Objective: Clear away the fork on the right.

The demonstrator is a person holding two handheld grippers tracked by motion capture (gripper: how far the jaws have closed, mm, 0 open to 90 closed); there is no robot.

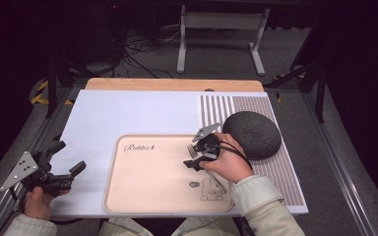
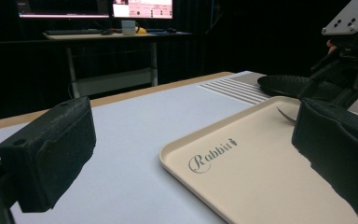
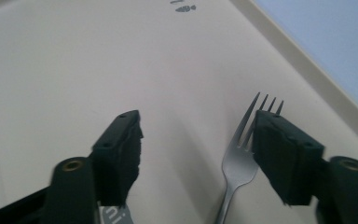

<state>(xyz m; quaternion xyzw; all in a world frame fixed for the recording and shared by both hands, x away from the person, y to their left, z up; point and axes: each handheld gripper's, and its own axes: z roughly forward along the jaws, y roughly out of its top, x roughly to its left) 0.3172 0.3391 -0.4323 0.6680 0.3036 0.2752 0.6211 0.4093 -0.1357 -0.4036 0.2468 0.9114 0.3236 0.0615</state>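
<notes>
A beige tray (image 1: pixel 147 182) printed with "Rabbit" and a rabbit drawing lies at the table's front centre. A metal fork (image 1: pixel 193 150) lies flat on its right part, tines pointing away from me. My right gripper (image 1: pixel 195 155) hovers low over the fork's tines, open. In the right gripper view the fork (image 3: pixel 240 158) lies between the jaws, close against the right pad (image 3: pixel 279 149), with my right gripper (image 3: pixel 200 123) not closed on it. My left gripper (image 1: pixel 69 157) is held off the table's left front corner, open and holding nothing. In its own view my left gripper (image 2: pixel 193 140) faces the tray (image 2: pixel 242 186).
A dark grey dome-shaped object (image 1: pixel 252 133) rests on a striped mat (image 1: pixel 275 172) just right of the tray. A white sheet (image 1: pixel 128 113) covers the table's left and back. Metal rails run along both sides. A desk with monitors (image 2: pixel 98 9) stands beyond.
</notes>
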